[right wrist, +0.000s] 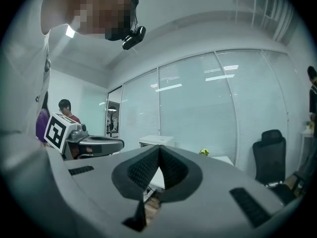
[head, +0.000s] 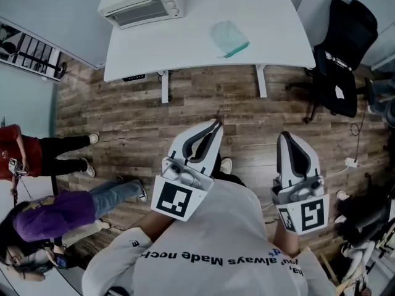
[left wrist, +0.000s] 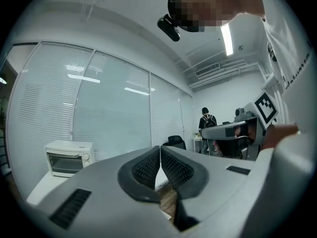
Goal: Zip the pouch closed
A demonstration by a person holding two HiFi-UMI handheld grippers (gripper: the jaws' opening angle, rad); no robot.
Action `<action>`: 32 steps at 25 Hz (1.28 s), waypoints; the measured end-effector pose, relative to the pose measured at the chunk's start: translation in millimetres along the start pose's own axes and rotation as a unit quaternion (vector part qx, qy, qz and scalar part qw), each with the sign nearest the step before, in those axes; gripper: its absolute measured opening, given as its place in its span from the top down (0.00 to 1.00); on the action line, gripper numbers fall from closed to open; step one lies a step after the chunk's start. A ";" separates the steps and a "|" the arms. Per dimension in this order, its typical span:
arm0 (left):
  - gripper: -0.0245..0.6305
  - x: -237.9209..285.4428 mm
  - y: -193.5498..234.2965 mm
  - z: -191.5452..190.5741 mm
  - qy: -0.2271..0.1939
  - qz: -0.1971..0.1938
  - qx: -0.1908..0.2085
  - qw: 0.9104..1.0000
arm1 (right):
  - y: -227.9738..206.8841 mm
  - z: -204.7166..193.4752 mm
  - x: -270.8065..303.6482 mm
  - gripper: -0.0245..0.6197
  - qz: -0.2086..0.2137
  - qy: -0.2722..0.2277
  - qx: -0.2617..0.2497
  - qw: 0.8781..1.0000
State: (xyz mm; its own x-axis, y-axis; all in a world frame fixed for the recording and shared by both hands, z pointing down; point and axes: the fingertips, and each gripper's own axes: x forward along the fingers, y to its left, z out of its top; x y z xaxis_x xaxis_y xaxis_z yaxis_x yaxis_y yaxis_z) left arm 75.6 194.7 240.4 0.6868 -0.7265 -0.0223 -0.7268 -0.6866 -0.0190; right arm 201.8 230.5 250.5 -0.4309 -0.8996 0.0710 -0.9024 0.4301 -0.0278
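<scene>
both grippers idle at the chest, pouch waiting on the far table

nearest the person, the left gripper (head: 215,124) and right gripper (head: 287,136) are held up side by side over the wood floor (head: 148,116), each with its jaws pressed together and nothing between them, likely a carrying pose since no work is in reach. the translucent green pouch (head: 229,38) lies flat on the white table (head: 185,48), well apart from both grippers, right of the toaster oven (head: 142,2). it sits on open tabletop, probably so both tools can reach it; zipping has not begun.
</scene>
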 end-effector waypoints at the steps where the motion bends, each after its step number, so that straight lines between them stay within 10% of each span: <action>1: 0.93 5.2 5.6 -1.0 -0.001 0.002 -0.001 1.000 | -2.8 -0.1 6.8 0.95 0.002 0.001 -0.002 1.000; 32: 0.93 199.0 228.5 -32.6 0.001 -0.054 -0.015 0.998 | -93.7 13.9 291.6 0.95 -0.021 0.041 -0.051 0.998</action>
State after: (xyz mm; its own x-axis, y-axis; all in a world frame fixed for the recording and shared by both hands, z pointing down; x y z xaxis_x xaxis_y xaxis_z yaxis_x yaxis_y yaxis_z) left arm 46.2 -107.7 264.2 0.7612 -0.6482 -0.0195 -0.6482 -0.7614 0.0081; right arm 160.5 -73.1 259.9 -0.3869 -0.9096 0.1516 -0.9126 0.4012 0.0781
